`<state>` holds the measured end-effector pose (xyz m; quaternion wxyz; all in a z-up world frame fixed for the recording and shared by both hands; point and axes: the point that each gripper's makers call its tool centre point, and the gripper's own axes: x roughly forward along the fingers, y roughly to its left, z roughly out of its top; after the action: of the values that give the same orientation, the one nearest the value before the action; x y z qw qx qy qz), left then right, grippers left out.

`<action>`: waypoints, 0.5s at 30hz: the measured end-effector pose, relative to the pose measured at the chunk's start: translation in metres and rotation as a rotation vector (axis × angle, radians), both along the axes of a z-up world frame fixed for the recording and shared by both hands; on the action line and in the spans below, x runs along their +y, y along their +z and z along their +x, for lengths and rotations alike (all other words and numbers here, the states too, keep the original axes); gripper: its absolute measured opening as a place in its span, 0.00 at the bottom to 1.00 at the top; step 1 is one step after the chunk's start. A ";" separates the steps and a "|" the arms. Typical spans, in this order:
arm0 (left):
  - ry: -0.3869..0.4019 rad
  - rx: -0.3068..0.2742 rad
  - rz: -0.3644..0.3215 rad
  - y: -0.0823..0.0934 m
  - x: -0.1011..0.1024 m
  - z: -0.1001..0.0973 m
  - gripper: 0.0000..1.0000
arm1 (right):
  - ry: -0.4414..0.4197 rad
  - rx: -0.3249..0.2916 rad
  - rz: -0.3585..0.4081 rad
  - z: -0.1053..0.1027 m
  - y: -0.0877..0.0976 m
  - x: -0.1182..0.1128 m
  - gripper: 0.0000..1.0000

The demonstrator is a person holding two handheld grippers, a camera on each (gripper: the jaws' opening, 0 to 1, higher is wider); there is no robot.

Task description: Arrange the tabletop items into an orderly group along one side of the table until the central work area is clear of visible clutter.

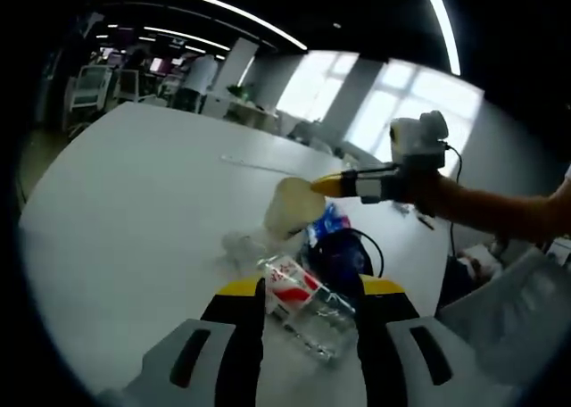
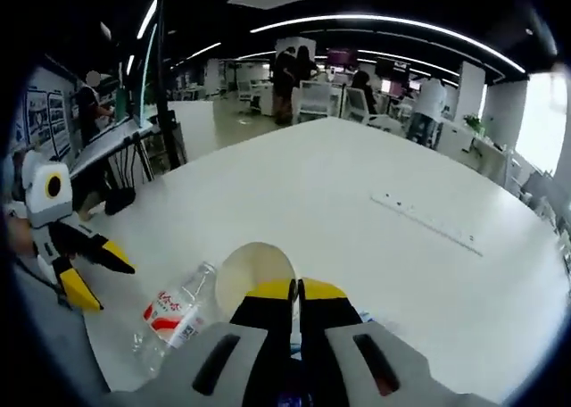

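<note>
A clear plastic bottle (image 1: 302,304) with a red label lies on its side on the white table (image 1: 152,202). My left gripper (image 1: 312,286) is open, and the bottle lies just ahead between its jaws, untouched. From the right, my right gripper (image 1: 326,186) comes in, shut on the rim of a beige paper cup (image 1: 293,207) that is tilted. In the right gripper view the right gripper (image 2: 297,289) pinches that cup (image 2: 252,269). The bottle (image 2: 174,318) lies to its left, and the open left gripper (image 2: 100,282) sits further left. A dark pouch with a black cable (image 1: 343,253) and a blue packet (image 1: 330,220) lie behind the bottle.
A long clear ruler (image 2: 428,221) lies further out on the table (image 2: 357,184), also visible as the ruler (image 1: 259,165). The table's far side is bare. Office chairs, desks and people stand beyond it. A grey chair (image 1: 500,318) is at the near right edge.
</note>
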<state>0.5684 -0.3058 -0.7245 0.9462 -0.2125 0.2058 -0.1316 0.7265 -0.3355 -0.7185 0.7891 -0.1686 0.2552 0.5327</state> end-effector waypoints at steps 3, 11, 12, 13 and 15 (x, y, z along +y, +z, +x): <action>-0.001 -0.001 0.005 0.000 0.001 0.001 0.38 | -0.005 0.018 0.008 -0.004 0.000 -0.001 0.00; -0.007 -0.015 0.041 0.001 0.003 0.004 0.46 | -0.052 0.124 0.049 -0.004 -0.001 0.002 0.00; -0.006 -0.019 0.040 0.002 0.004 0.005 0.46 | -0.063 0.148 0.054 -0.005 -0.002 0.002 0.00; -0.006 -0.019 0.041 0.002 0.004 0.005 0.46 | -0.072 0.167 0.062 -0.006 -0.002 0.002 0.00; -0.006 -0.017 0.040 0.001 0.004 0.005 0.46 | -0.092 0.201 0.073 -0.005 -0.002 0.002 0.00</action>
<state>0.5731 -0.3018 -0.7237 0.9514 -0.1919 0.2011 -0.1323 0.7215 -0.3338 -0.7205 0.7886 -0.0735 0.3210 0.5193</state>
